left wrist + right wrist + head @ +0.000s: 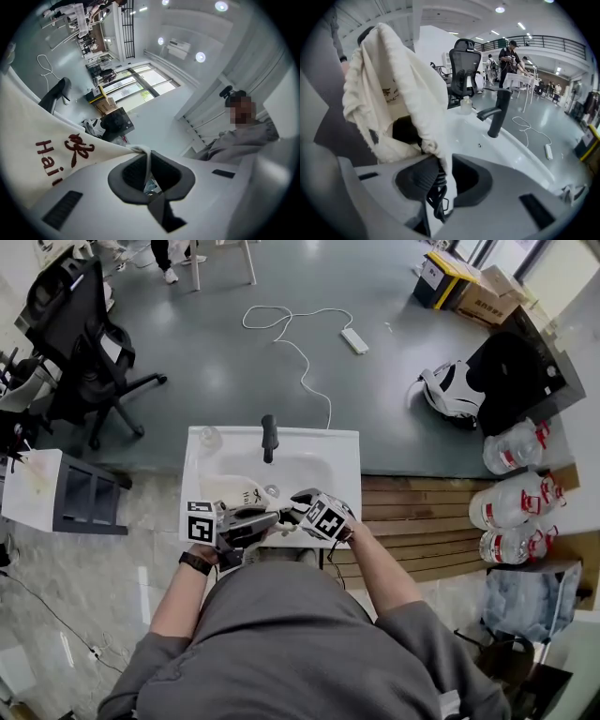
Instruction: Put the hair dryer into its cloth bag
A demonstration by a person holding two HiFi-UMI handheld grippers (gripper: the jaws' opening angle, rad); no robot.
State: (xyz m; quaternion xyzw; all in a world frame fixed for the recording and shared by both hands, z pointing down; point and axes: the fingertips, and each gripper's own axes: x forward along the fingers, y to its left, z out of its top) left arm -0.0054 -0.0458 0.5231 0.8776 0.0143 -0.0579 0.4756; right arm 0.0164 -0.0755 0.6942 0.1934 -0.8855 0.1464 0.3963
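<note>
The cream cloth bag [236, 494] with red lettering hangs over the front of the white sink [342, 451], held between my two grippers. In the left gripper view, my left gripper [147, 171] is shut on a thin fold of the bag's edge [140, 151]. In the right gripper view the bag [408, 89] droops open-mouthed, and a dark shape, the hair dryer [405, 130], shows inside. My right gripper [443, 180] holds the bag's rim together with the black cord [437, 197] between its pads. In the head view the grippers [272, 518] [295, 507] nearly meet.
A black faucet [269, 439] stands at the back of the sink. A wooden counter [422, 521] runs to the right, with large water bottles [511, 502] past it. An office chair [80, 343] and a white power strip with its cable [354, 340] are on the floor beyond.
</note>
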